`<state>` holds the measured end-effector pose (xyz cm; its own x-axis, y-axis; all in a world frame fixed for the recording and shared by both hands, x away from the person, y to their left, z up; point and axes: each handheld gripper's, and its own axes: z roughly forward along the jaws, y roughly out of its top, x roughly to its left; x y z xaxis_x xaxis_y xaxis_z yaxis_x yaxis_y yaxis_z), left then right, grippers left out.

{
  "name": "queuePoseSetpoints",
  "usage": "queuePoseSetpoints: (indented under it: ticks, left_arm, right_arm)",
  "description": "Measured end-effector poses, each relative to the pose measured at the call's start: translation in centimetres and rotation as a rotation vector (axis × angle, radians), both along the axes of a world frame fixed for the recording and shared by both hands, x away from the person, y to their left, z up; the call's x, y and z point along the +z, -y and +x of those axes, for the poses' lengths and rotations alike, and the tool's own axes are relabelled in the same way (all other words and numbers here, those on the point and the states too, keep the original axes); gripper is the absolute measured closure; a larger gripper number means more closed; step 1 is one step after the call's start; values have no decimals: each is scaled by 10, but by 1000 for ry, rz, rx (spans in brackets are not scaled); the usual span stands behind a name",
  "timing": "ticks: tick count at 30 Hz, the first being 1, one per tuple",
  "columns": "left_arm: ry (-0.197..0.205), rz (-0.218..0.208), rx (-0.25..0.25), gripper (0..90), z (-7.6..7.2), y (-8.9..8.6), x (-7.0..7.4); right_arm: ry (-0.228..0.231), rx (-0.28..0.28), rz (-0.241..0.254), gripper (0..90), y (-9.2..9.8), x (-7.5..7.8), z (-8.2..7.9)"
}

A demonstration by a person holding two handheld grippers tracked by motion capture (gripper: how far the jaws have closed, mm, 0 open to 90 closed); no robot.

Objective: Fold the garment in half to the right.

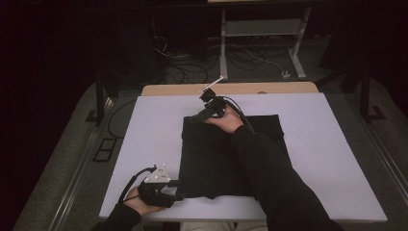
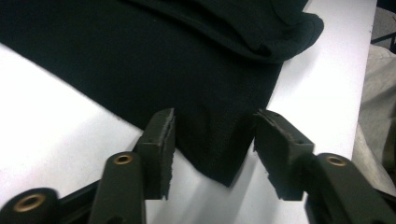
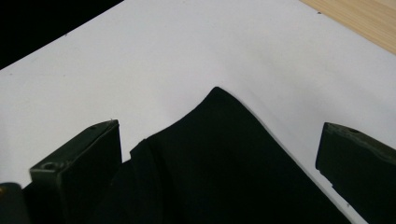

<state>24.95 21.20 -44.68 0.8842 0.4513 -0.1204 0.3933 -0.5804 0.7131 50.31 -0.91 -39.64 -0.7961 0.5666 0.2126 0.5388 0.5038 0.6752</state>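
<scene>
A black cloth (image 1: 226,154) lies mid-table (image 1: 144,144). Our left tongs (image 2: 214,140) straddle its near-left corner, half closed, not yet pinching; right tongs (image 3: 219,154) gape over the far-left corner. Next: clamp both corners.

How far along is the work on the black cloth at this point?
Done: the black cloth lies flat on the white board. In hand: the left gripper straddles its near corner, jaws apart; the right gripper straddles the far corner, open. Left: gripping both corners and moving the cloth.
</scene>
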Motion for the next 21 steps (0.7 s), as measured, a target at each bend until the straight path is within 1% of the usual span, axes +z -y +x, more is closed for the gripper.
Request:
queuePoseSetpoints:
  ticks: [3,5,6,8,9,11,13,17,21]
  left_arm:
    - [-5,-7,-7,556,1,1,0]
    - [-1,-3,-13,581,1,2,0]
    - [4,0,-18,584,1,2,0]
    - [21,7,-24,591,1,3,0]
    - [31,15,-28,606,1,4,0]
    - [30,11,-30,626,2,5,0]
    - [30,17,-38,652,3,6,0]
    - [27,16,-41,695,4,8,0]
    - [26,19,-51,735,6,9,0]
  right_arm:
    - [2,-3,-1,0,-4,-2,3]
    - [0,-4,-3,3,-7,-3,5]
    - [-7,-2,-4,5,-9,-4,5]
    - [-3,0,-13,8,-13,-7,6]
    - [-8,4,-11,8,-15,-8,6]
    - [-8,6,-11,8,-19,-11,7]
    - [-10,11,-13,8,-22,-14,8]
    - [-2,16,-23,9,-29,-19,10]
    - [-5,8,-16,13,-33,-24,13]
